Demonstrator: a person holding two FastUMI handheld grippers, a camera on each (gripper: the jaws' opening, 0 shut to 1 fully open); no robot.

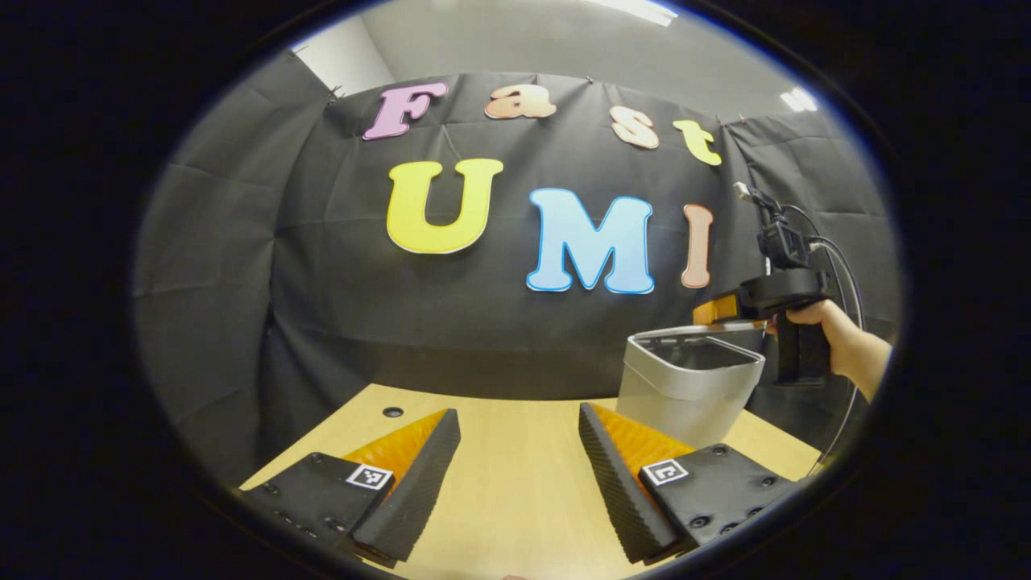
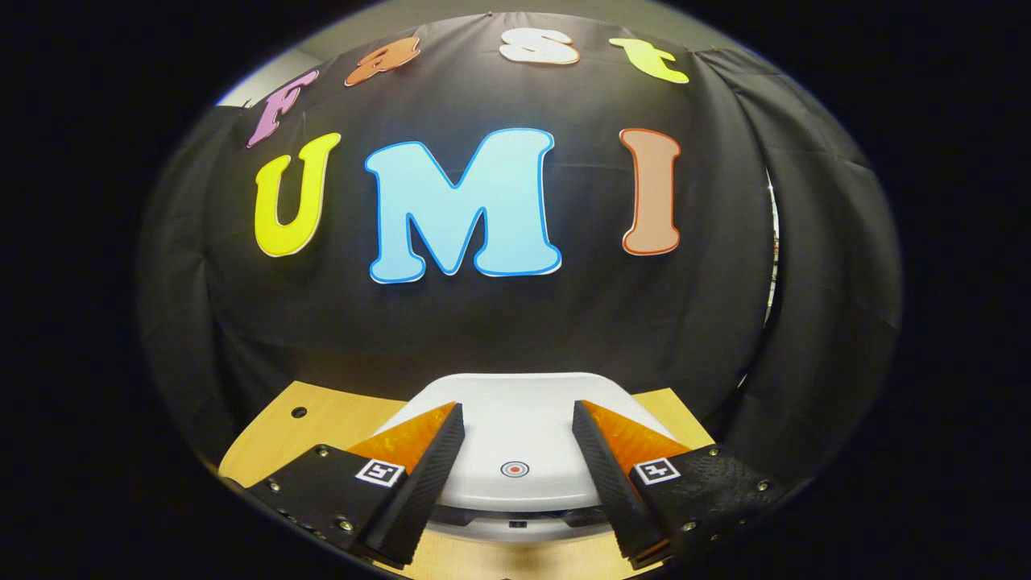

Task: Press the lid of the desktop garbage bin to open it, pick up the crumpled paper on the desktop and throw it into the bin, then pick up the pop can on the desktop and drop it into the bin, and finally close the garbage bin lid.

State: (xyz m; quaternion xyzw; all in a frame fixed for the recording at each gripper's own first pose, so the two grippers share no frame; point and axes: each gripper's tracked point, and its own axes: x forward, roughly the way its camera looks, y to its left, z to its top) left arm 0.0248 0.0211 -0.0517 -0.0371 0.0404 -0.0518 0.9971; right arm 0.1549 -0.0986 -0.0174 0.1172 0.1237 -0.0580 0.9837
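I hover my right gripper (image 2: 515, 451), fingers apart, over the bin lid (image 2: 515, 415); left gripper (image 1: 515, 459) spread too (idle). Off-centre pressing could tip the bin (image 1: 685, 395).

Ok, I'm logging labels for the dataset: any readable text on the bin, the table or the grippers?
None readable.
Bin lid: only a round target mark, no words.
Left gripper and right gripper: square coded tags, patterns, not letters.

White bin lid (image 2: 515, 427), tan desktop (image 1: 515, 483)
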